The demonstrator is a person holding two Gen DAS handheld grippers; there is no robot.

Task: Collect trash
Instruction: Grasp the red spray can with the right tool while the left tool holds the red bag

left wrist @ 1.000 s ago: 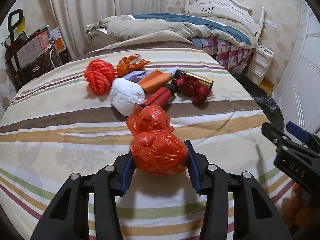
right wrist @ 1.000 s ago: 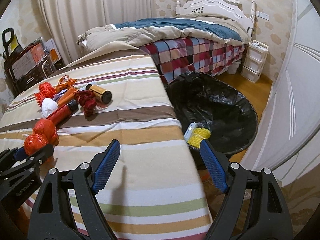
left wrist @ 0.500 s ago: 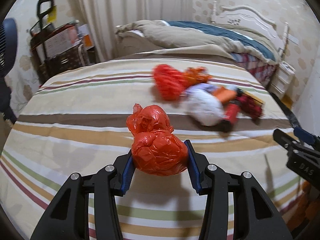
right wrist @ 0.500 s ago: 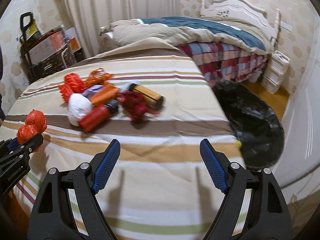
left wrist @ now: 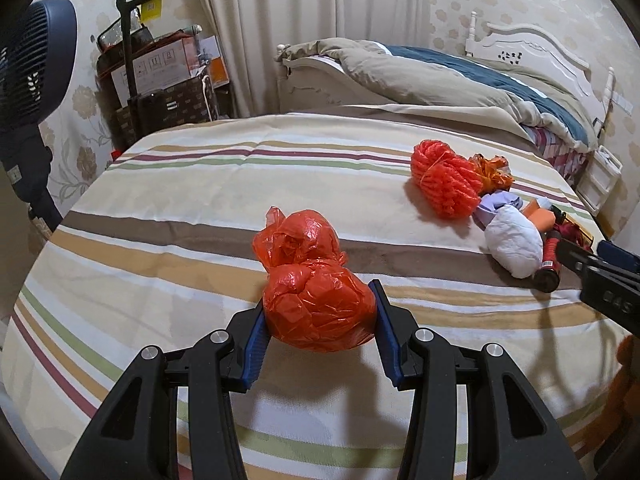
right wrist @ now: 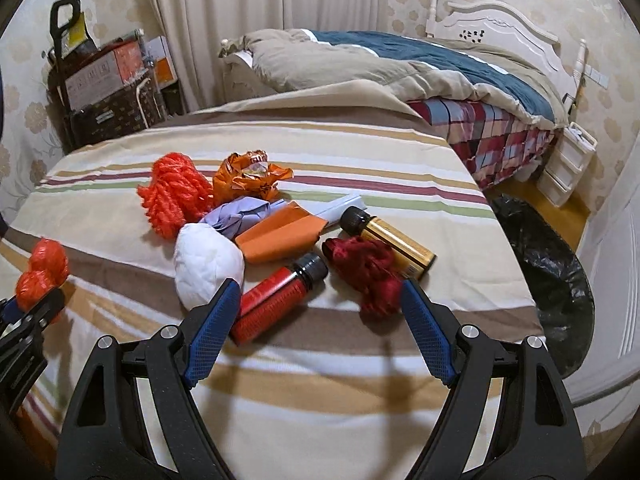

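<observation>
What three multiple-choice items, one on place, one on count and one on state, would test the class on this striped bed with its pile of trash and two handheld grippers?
1. Where does the black-lined trash bin stand?
A. On the floor beside the striped bed's right edge
B. On the bed
C. Beside the fan

2. How many black-capped bottles lie in the trash pile?
A. One
B. Two
C. Four

3. What is the state of the left gripper?
A. Open and empty
B. Shut on a white wad
C. Shut on a crumpled red-orange plastic bag

Answers: 1 A, the bin shows below the mattress edge in the right wrist view. 2 B, a red bottle and a gold bottle lie there. 3 C, both blue pads press the bag's sides.
</observation>
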